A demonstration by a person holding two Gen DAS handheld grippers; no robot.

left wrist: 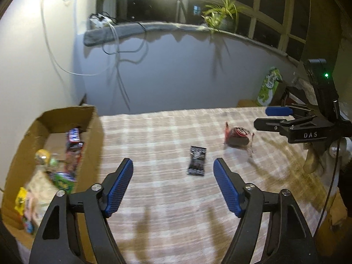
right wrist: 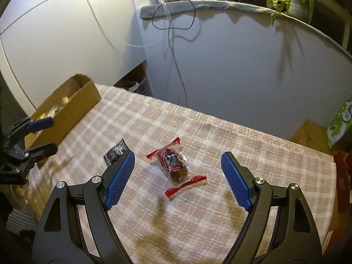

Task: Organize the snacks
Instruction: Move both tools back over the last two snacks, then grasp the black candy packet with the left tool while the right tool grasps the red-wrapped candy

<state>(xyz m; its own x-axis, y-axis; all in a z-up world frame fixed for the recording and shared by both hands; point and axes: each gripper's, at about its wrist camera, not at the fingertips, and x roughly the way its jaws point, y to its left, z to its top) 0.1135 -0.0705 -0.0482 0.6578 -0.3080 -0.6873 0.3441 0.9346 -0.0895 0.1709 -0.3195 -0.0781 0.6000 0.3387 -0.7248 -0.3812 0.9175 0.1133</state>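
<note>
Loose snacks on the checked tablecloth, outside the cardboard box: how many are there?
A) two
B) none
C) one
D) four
A: only a small black packet and a clear red-ended wrapper with something dark inside lie on the tablecloth; the other snacks sit in the cardboard box.

Two snack packets (left wrist: 197, 161) (left wrist: 238, 136), one cardboard box (left wrist: 63, 114), two tongs (left wrist: 173, 171) (right wrist: 177, 165)

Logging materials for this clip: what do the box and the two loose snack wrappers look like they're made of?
Box: plain brown corrugated cardboard, matte, raw-edged flaps. Black packet: probably glossy plastic or foil film, printed. Red-ended snack: clear shiny plastic film, contents visible, crimped red seals.
</note>
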